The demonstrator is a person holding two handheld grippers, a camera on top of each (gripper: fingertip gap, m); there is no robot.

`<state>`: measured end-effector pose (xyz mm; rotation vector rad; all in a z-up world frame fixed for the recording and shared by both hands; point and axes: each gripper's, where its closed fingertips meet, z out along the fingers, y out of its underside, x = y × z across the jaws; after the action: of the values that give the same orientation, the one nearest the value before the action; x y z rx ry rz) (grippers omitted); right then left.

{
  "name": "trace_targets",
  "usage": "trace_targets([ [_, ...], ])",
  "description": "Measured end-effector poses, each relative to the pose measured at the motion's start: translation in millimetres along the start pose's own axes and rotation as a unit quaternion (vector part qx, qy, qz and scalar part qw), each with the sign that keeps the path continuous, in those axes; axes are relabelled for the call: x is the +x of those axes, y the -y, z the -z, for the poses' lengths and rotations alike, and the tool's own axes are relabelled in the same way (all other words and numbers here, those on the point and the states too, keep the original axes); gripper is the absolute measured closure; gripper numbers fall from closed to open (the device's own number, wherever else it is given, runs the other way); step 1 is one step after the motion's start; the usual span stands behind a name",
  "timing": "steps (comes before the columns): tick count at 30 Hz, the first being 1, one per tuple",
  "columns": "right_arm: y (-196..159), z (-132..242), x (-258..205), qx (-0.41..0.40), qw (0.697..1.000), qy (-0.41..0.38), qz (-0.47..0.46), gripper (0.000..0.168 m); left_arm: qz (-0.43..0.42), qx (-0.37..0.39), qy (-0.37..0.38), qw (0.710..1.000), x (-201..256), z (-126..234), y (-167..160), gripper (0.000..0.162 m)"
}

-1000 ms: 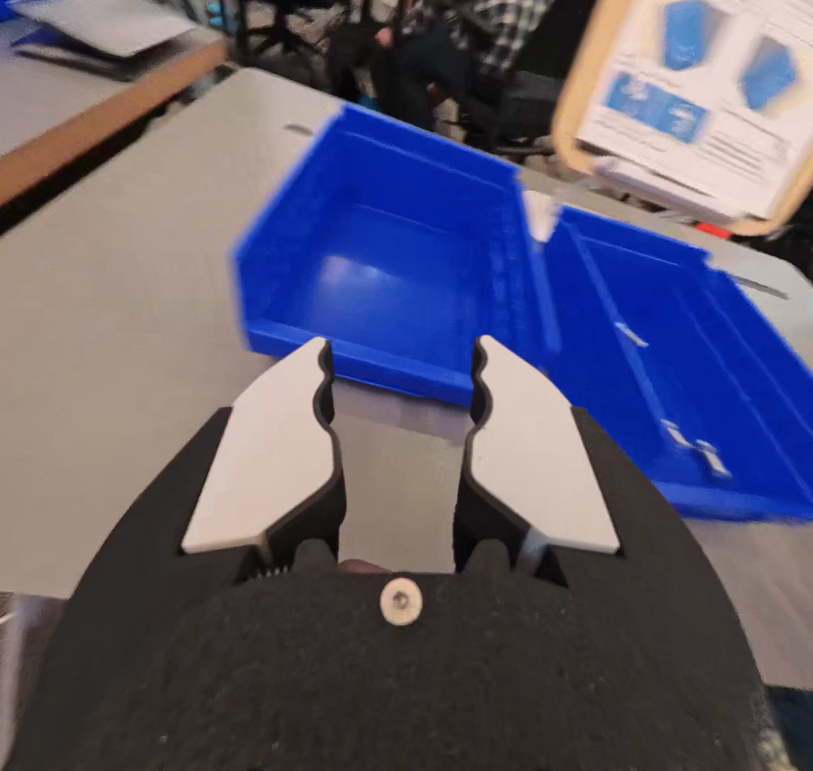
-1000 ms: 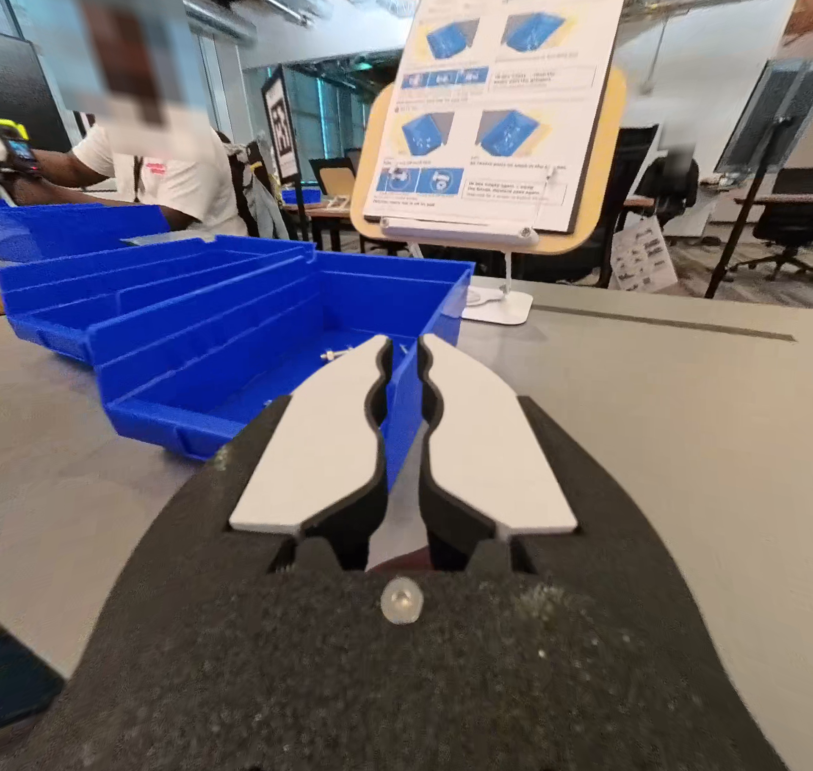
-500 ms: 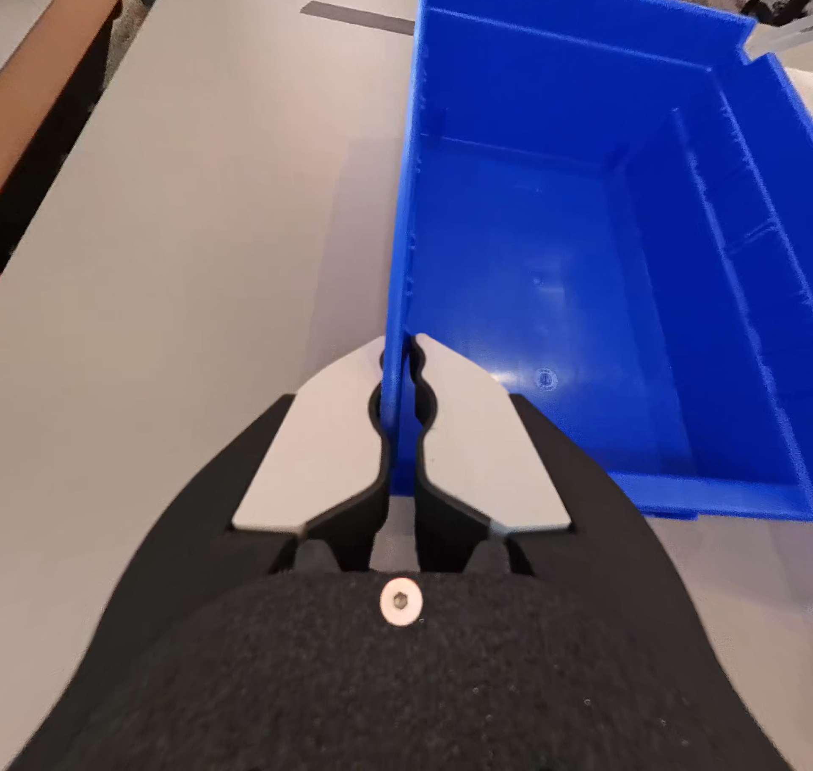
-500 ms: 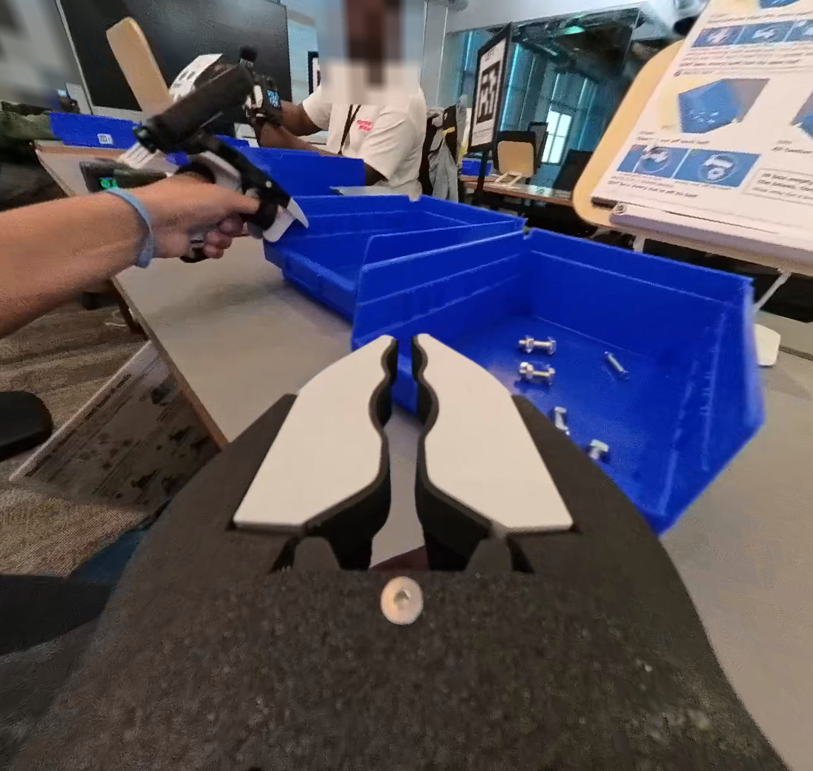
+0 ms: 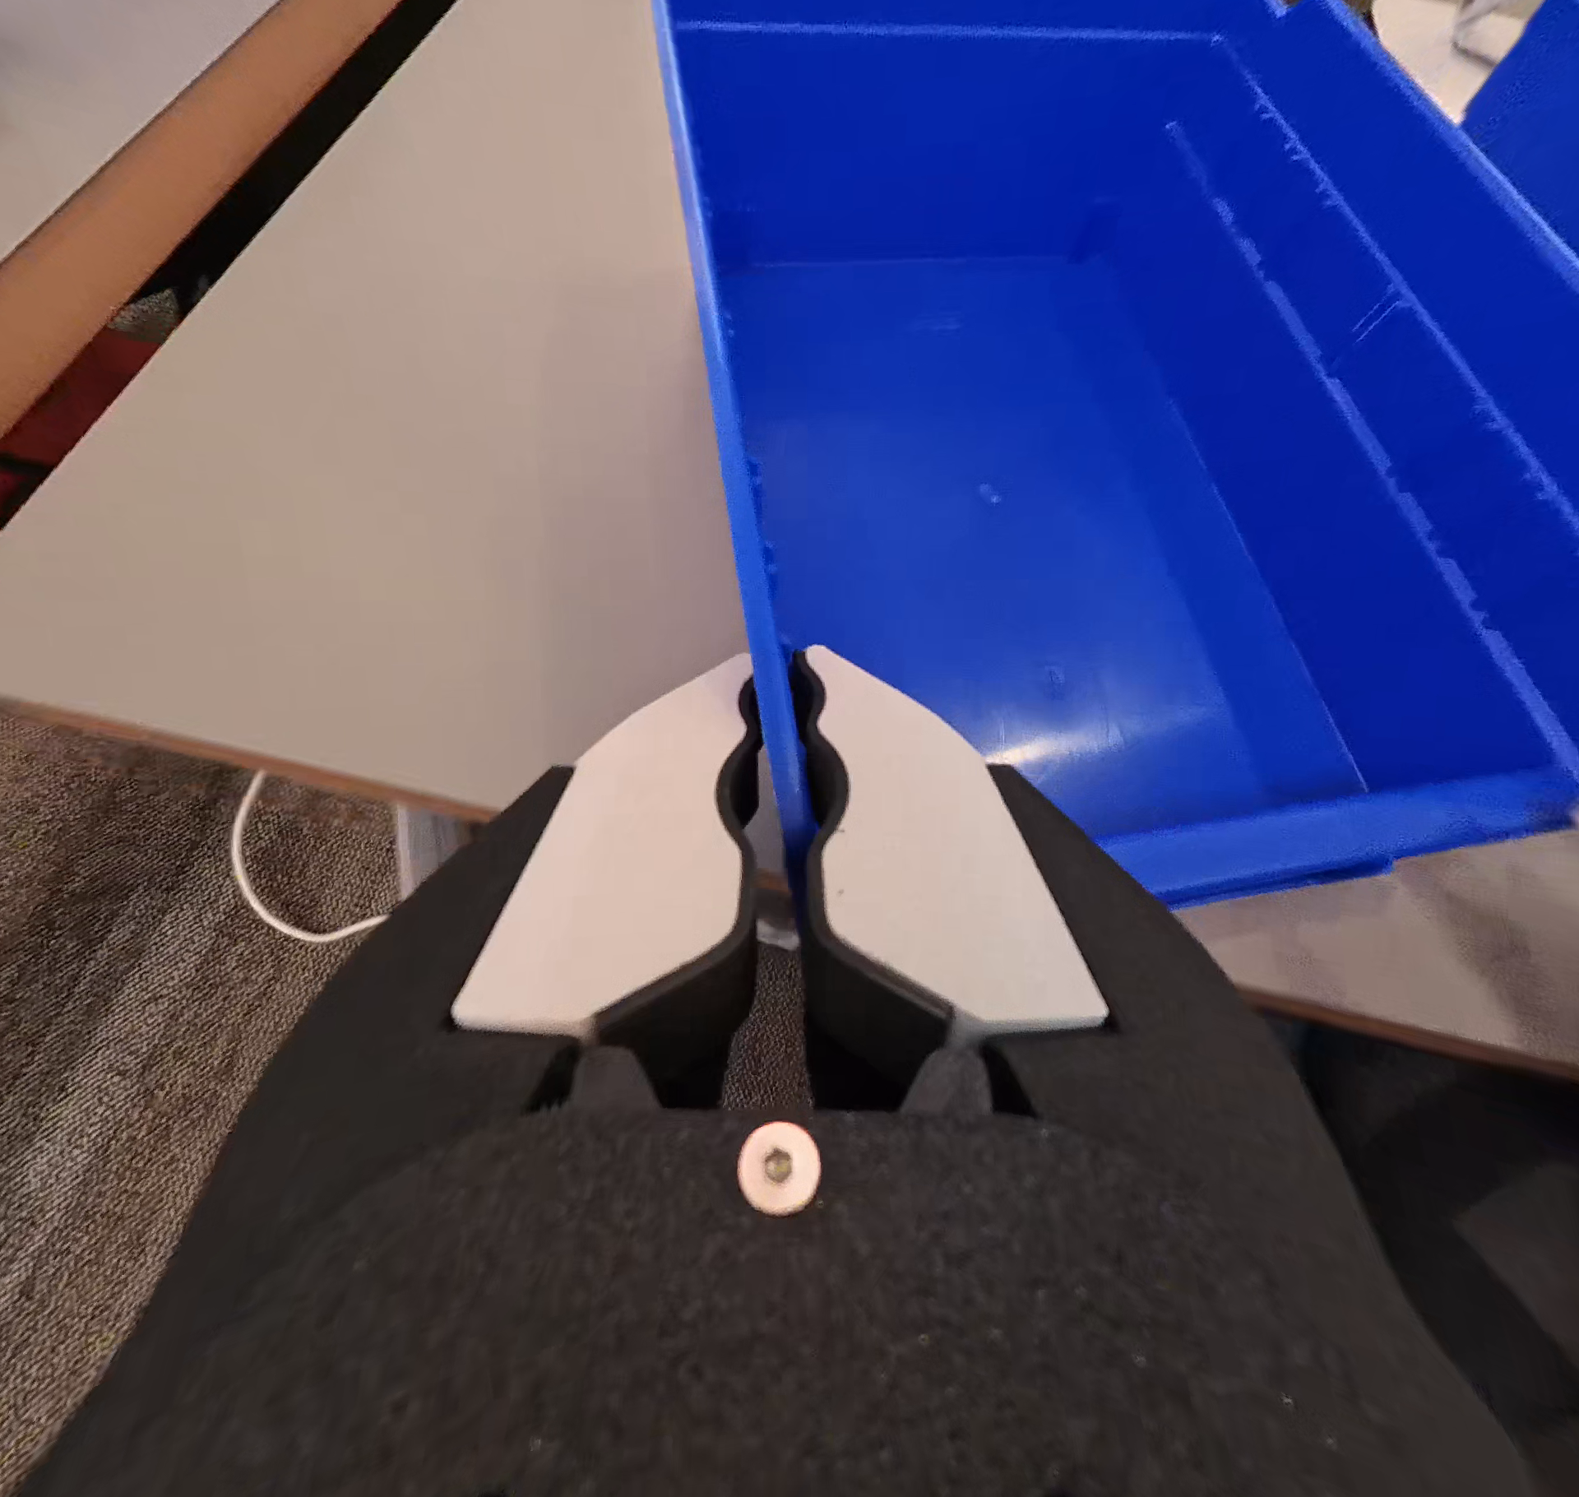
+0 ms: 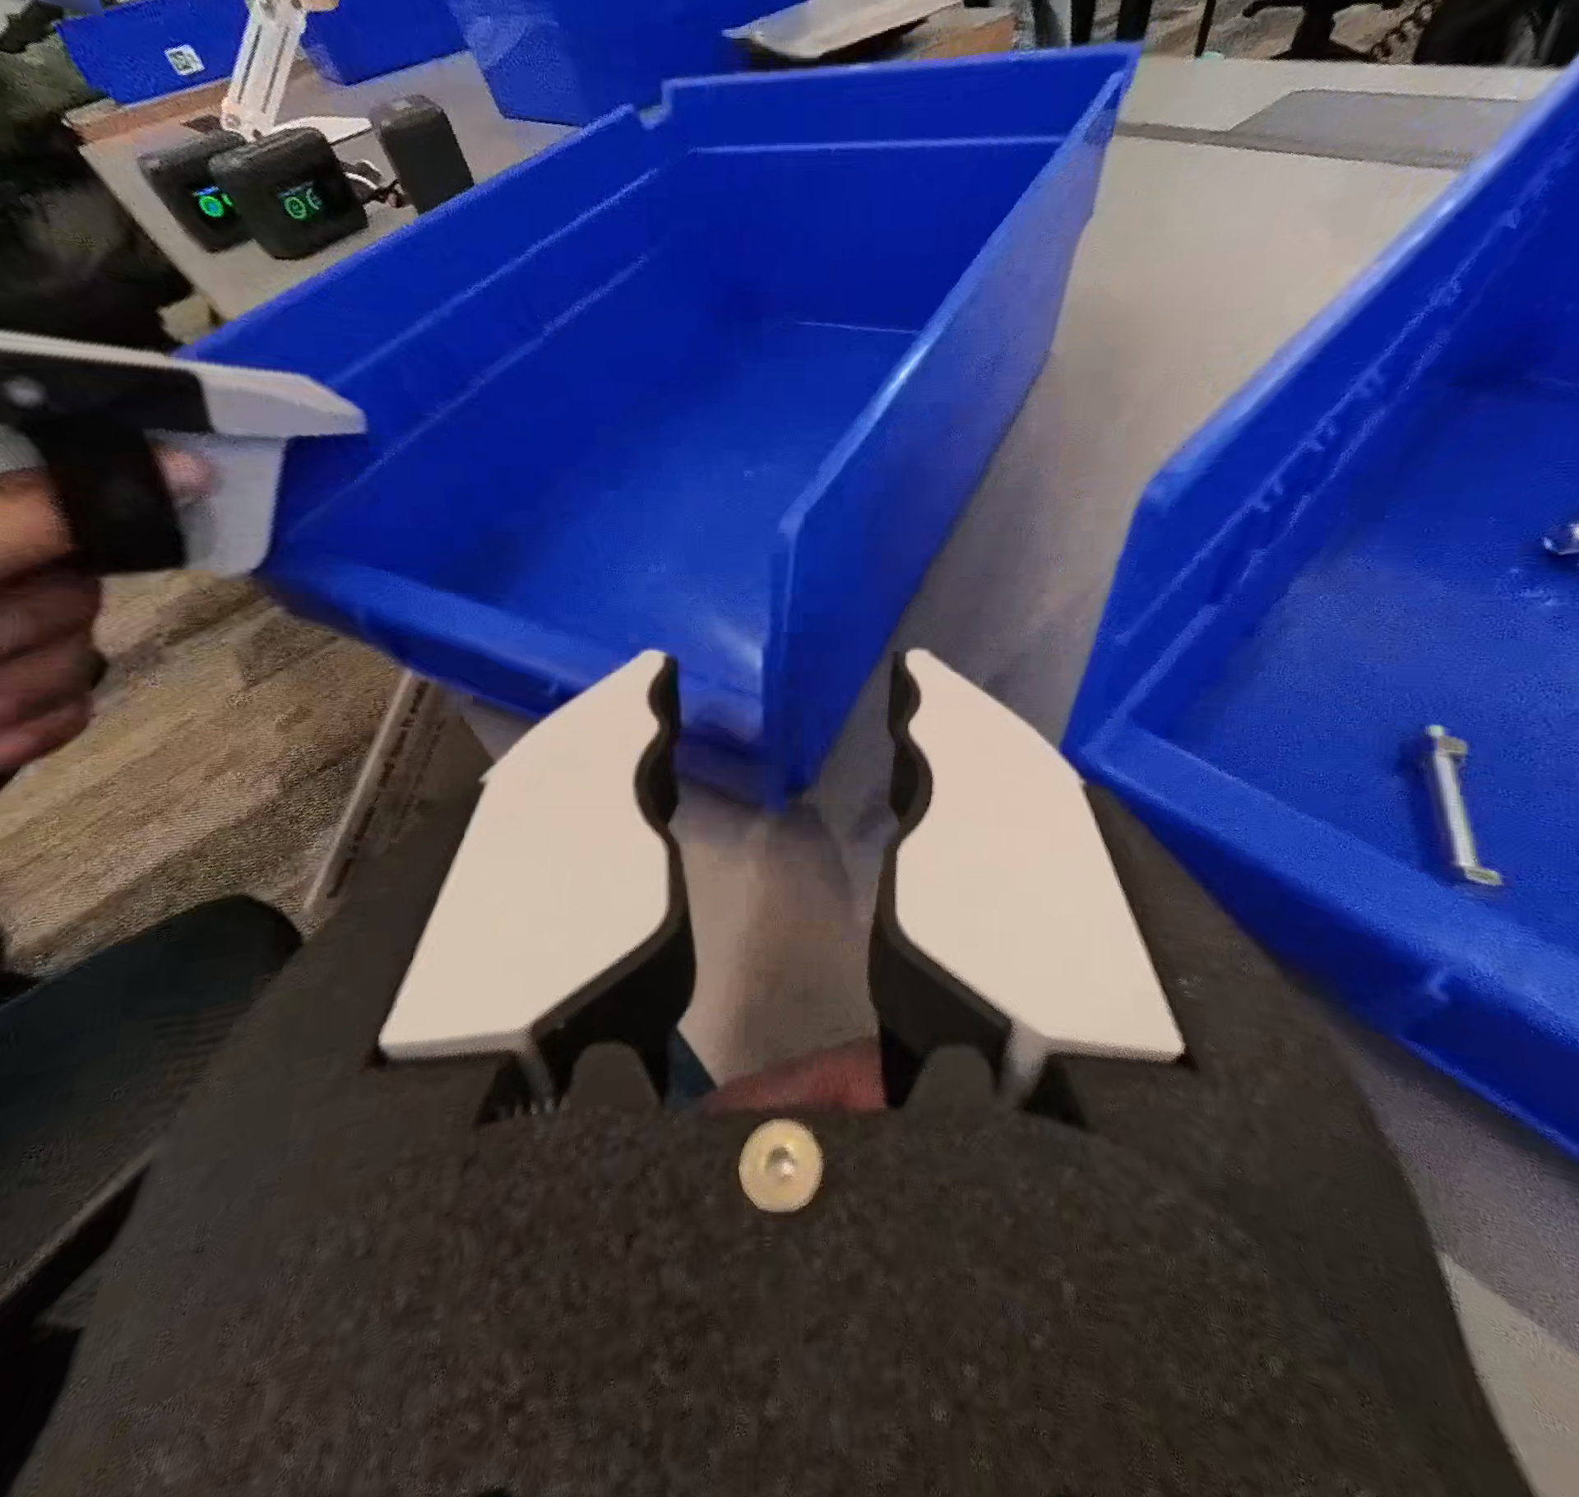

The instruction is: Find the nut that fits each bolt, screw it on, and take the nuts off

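Our left hand-held gripper pinches the empty bin's near-left wall; our right hand-held gripper, wide and empty, has the bolt lying to its right.

The light around me is soft and even, from above. A pale glare lies on the floor of the blue bin. My right view is blurred at its edges, and the far desks are unsharp. Straight lines bend near the borders.

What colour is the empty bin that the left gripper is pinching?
Bright blue all over; the empty bin shows best in the left wrist view.
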<state>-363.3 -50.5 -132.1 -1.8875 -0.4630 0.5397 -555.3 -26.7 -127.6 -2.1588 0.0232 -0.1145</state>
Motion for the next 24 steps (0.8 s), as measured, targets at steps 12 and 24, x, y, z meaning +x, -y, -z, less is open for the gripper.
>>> trace_targets([
  [12, 42, 21, 12, 0.099, 0.990, -0.095, -0.024, 0.161, -0.061, 0.074, 0.031, 0.995, 29, 54, 15, 0.157],
  [24, 186, 169, 119, 0.235, 0.949, -0.207, 0.035, 0.162, -0.138, 0.210, -0.068, 0.965, 200, 92, 160, 0.156],
])
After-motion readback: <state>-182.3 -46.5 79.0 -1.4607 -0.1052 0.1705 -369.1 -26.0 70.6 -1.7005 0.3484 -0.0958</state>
